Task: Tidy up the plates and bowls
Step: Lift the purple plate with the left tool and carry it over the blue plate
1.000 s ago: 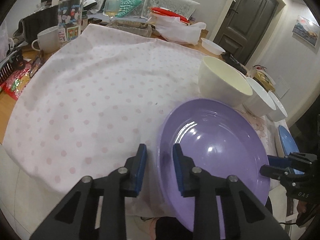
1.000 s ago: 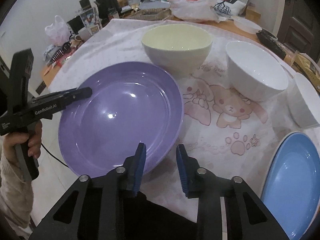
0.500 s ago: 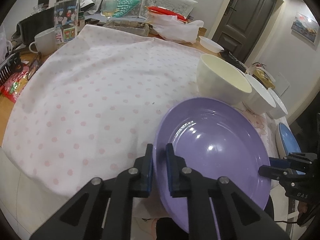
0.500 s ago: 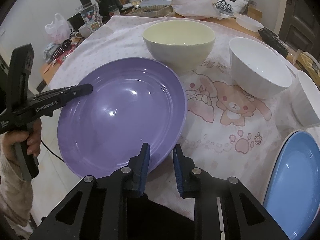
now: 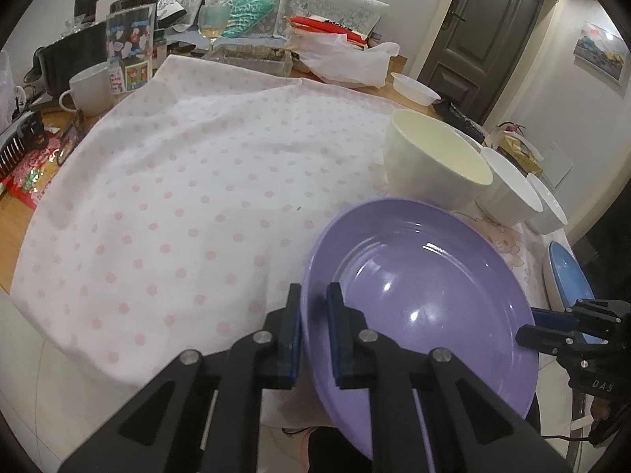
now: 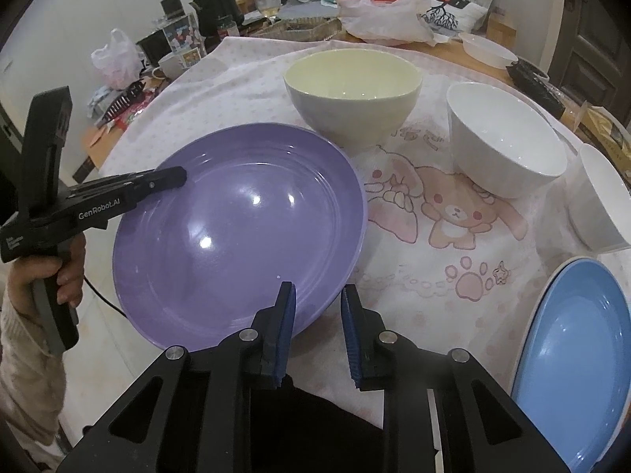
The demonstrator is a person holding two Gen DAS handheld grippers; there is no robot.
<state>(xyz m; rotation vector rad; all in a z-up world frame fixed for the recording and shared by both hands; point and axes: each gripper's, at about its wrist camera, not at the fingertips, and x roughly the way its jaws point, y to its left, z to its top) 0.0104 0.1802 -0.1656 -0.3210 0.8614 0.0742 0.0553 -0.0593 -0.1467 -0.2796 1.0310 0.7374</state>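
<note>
A large purple plate (image 5: 426, 287) lies near the table's front edge; it also shows in the right wrist view (image 6: 236, 228). My left gripper (image 5: 314, 307) is shut on the plate's left rim, and its black body shows in the right wrist view (image 6: 173, 179). My right gripper (image 6: 318, 307) is open beside the plate's near right rim and holds nothing. A cream bowl (image 6: 351, 90) stands behind the plate. Two white bowls (image 6: 504, 146) stand to its right. A blue plate (image 6: 572, 362) lies at the right front edge.
A pink-dotted white cloth (image 5: 177, 197) covers the table. At the back are a mug (image 5: 88, 88), a printed container (image 5: 130, 53), a wine glass (image 5: 213, 19), a plastic bag (image 5: 343, 63) and a small white dish (image 5: 414, 86). Clutter lies at the left edge.
My left gripper closed on the purple plate's rim and tilted that side up. My right gripper narrowed, then opened wider again beside the plate.
</note>
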